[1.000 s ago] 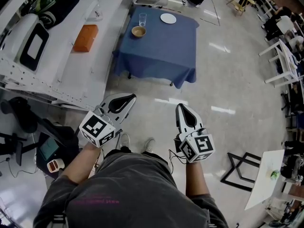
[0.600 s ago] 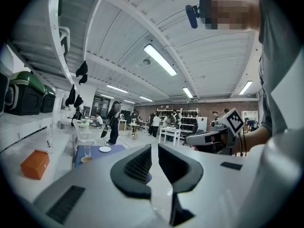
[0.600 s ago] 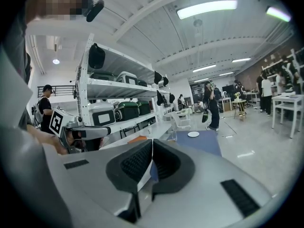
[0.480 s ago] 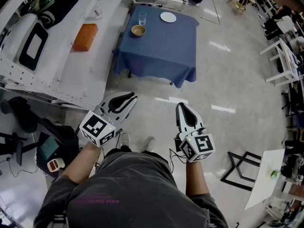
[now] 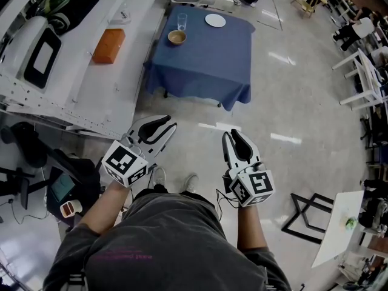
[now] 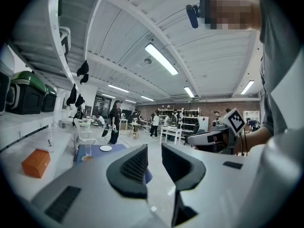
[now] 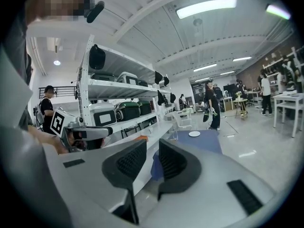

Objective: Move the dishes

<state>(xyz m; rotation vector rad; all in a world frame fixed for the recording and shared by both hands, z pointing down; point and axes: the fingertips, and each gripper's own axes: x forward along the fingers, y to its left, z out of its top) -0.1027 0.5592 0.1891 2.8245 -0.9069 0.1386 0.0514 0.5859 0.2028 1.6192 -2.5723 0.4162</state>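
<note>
Against a second ago, both pairs of jaws now stand apart where they were pressed together - they have just been opening, with nothing between them. The hands keep their place.

The left gripper (image 5: pixel 165 125) is held out low in front of the person (image 5: pixel 163 241), over the floor (image 5: pixel 285 96). Its jaws show a moderate gap and grip nothing; its own view looks through the gap at bare floor. The right gripper (image 5: pixel 234 136) is held beside it, the two apart. Its jaws stand only a little open, a narrower gap than the left's, and they too are empty.

The dishes are well ahead of both grippers, on a counter (image 5: pixel 206 65) under a blue cloth. A bowl (image 5: pixel 177 38) sits near the counter's far left corner. A glass (image 5: pixel 182 22) stands upright just behind the bowl, and a white plate (image 5: pixel 214 20) lies to the right of the glass by the far edge - apart from both. Neither gripper is near any of them.

Left of the counter runs a white shelf (image 5: pixel 121 83) with an orange box (image 5: pixel 109 46) lying on it.
</note>
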